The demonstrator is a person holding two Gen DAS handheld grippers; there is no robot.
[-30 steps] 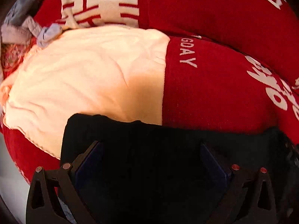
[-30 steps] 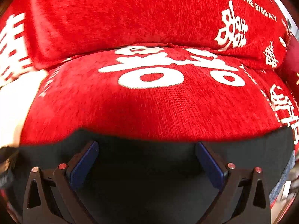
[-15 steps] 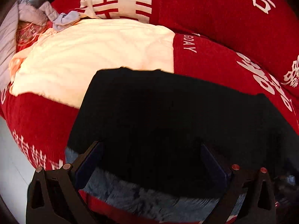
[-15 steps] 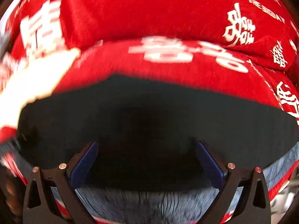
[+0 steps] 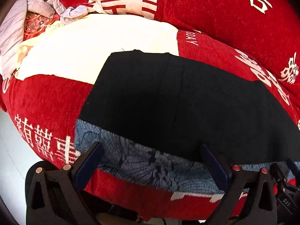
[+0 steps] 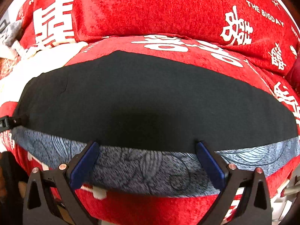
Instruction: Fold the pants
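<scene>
A: Where did we have the pants [image 5: 187, 103]?
B: Flat on the red blanket [image 5: 45, 101], just right of the white cloth [image 5: 97, 45], dark side folded over, a patterned blue strip showing along the near edge.
A: And our tongs?
B: Left tongs [image 5: 150, 161] and right tongs [image 6: 146, 159] both gaped wide, gripping nothing. We judged one fold done, more folds left.

Left gripper [image 5: 151, 154] with jaws spread wide; right gripper [image 6: 147, 153] likewise, both empty
</scene>
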